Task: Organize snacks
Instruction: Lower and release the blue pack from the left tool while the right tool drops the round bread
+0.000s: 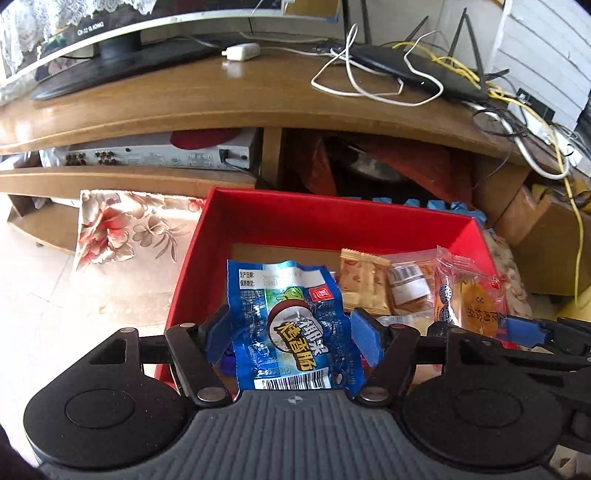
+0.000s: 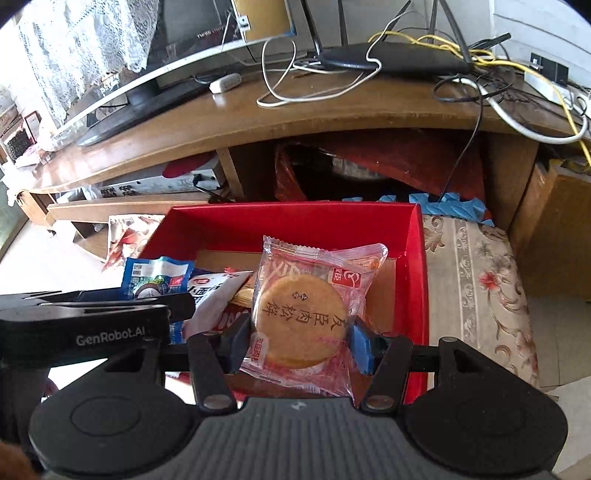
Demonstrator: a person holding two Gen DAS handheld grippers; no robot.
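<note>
Jaws clamped both sides, snacks over red cardboard box (image 2: 417,236)
L gripper (image 1: 291,338) pinches blue foil sausage packet (image 1: 295,325); R gripper (image 2: 301,341) pinches clear-wrapped round golden pastry (image 2: 303,317)

One red box (image 1: 332,218) holds several snack packets: one blue sausage packet (image 1: 291,328), one round pastry (image 2: 303,321) in clear wrap, one tan cracker packet (image 1: 364,284). Two tongs are in view, and the desk (image 1: 221,99) carries one router (image 1: 417,70) and one monitor (image 1: 92,33).

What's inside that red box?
In the red box: a tan wrapped biscuit, a clear packet and a white packet. Two held snacks hide the rest of its floor.
</note>
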